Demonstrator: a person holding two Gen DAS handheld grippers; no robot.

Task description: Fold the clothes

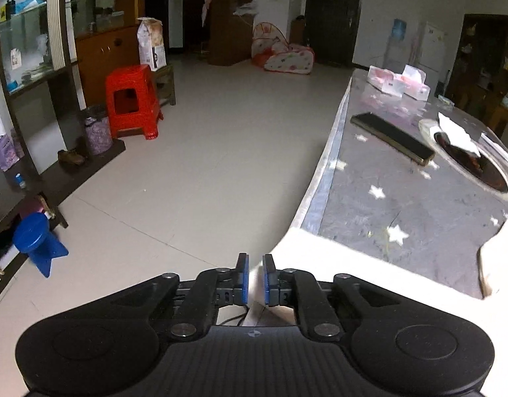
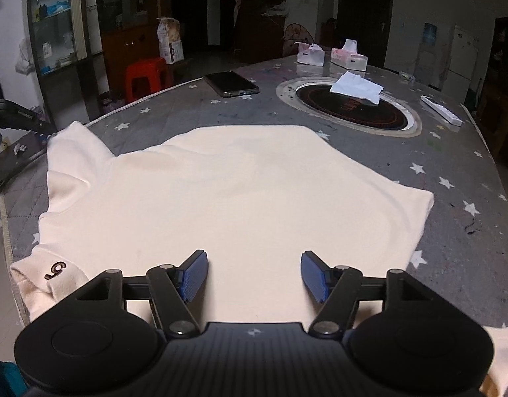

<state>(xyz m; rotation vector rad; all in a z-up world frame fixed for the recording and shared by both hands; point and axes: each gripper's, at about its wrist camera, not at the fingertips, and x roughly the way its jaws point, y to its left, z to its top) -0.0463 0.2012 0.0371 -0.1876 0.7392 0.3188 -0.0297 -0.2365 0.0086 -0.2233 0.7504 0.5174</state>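
A cream long-sleeved top [image 2: 247, 185] lies spread flat on the grey star-patterned table cover [image 2: 452, 172]. One sleeve reaches toward the table's left edge, and a cuff with a dark embroidered mark [image 2: 55, 269] hangs at the near left corner. My right gripper [image 2: 254, 274] hovers open over the top's near edge, with nothing between its blue pads. In the left wrist view, my left gripper [image 1: 255, 279] sits at the table's edge with its pads nearly together. It is pinched on a strip of the cream top [image 1: 336, 268], which runs off to the right.
On the table are a phone [image 2: 232, 83], a round dark inset plate [image 2: 349, 106] with a white tissue [image 2: 356, 87] on it, two tissue packs [image 2: 333, 54] and a white bar [image 2: 440, 110]. Beyond the left edge, a red stool [image 1: 133, 101] and blue stool [image 1: 39, 240] stand on the floor.
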